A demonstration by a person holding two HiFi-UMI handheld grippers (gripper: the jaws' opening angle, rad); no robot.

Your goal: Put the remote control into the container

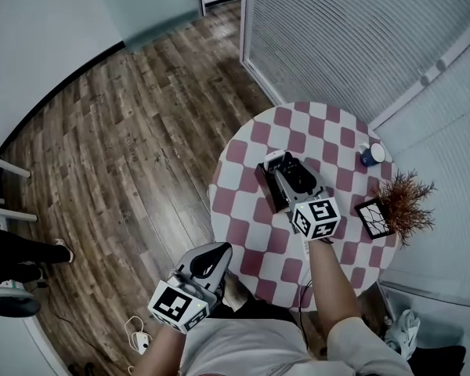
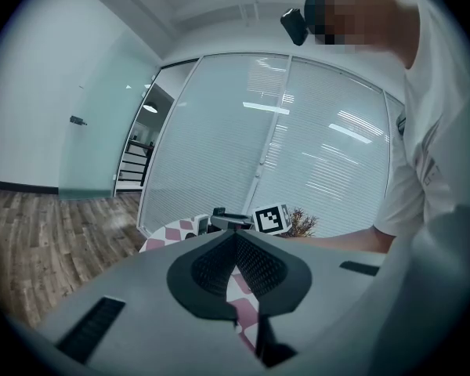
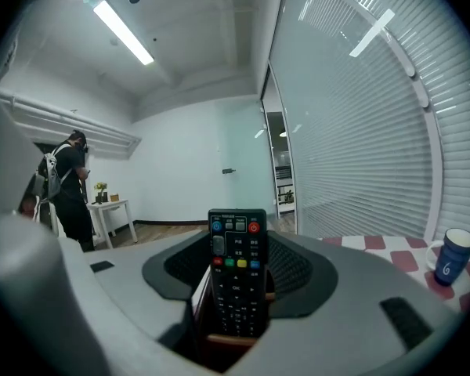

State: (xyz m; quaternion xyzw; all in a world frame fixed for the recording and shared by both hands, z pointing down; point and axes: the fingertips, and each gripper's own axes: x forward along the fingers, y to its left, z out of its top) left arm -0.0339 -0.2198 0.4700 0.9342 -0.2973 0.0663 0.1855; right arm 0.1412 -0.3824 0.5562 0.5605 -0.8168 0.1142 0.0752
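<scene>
While the left tool (image 2: 235, 241) is idling shut, the right tool (image 1: 284, 167) is clamping the remote control (image 3: 236, 272) upright to enter the container (image 1: 272, 194).

left gripper (image 1: 218, 250): jaws together, empty | right gripper (image 1: 280, 165): clamped on remote control (image 3: 236, 276)

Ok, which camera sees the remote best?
The right gripper view: the remote stands upright in the right claw, facing the camera, big and clear. In the head view that claw hides most of it. In the left gripper view it is far off and too small to tell.
</scene>
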